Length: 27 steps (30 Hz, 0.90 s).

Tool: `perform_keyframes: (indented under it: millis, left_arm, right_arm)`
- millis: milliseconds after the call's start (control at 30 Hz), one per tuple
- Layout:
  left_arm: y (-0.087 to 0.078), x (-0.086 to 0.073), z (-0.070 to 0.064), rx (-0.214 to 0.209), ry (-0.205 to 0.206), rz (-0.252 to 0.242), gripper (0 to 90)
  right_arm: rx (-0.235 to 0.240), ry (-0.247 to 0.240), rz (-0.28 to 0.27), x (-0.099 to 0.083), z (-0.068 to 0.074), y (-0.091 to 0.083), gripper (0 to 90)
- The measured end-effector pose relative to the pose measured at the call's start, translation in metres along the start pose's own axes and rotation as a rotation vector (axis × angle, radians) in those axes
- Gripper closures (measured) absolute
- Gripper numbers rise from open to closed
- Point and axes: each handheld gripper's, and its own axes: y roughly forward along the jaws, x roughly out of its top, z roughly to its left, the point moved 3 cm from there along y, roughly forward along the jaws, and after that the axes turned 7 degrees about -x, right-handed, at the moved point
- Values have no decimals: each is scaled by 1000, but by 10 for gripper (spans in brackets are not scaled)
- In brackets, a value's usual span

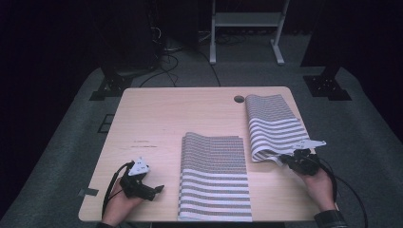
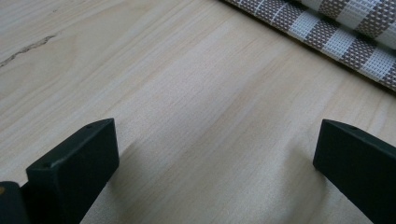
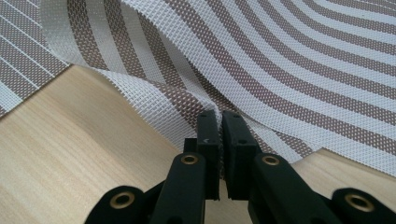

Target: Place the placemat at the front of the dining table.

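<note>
On the wooden bench, our right gripper pinches the woven striped mat, long axis running away; our left gripper rests agape.

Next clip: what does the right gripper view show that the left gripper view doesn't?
Right gripper view: the right gripper, jaws shut on the lifted corner of a striped placemat, which curves up off the table. Left gripper view: the left gripper, jaws wide apart and holding nothing, above bare wood, with the edge of the folded placemat at the top right. Both share light wood tabletop and brown-and-white striped woven mat.
</note>
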Motion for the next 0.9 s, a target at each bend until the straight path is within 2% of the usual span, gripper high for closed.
perform_keyframes:
  millis: [200,233,400,467,500,533,567,600,767,900]
  left_arm:
    - [0,0,0,0,0,0,0]
    - [0,0,0,0,0,0,0]
    - [0,0,0,0,0,0,0]
    - [0,0,0,0,0,0,0]
    - [0,0,0,0,0,0,0]
    - [0,0,0,0,0,0,0]
    - [0,0,0,0,0,0,0]
    - [0,0,0,0,0,0,0]
    - [0,0,0,0,0,0,0]
    - [0,0,0,0,2,2,0]
  right_arm:
    - [25,9,-11,2,-1,1,831]
    - [45,14,-20,3,1,-1,759]
    - [52,29,-64,9,2,-10,704]
    - [33,32,-84,13,0,-15,684]
    - [33,32,-84,13,0,-15,684]
    - [4,34,-79,13,-4,-14,672]
    - [4,34,-79,13,-4,-14,672]
    - [-19,37,-71,14,-9,-12,664]
    - [-56,43,-49,14,-22,-4,628]
    - [-107,69,-18,12,-40,5,582]
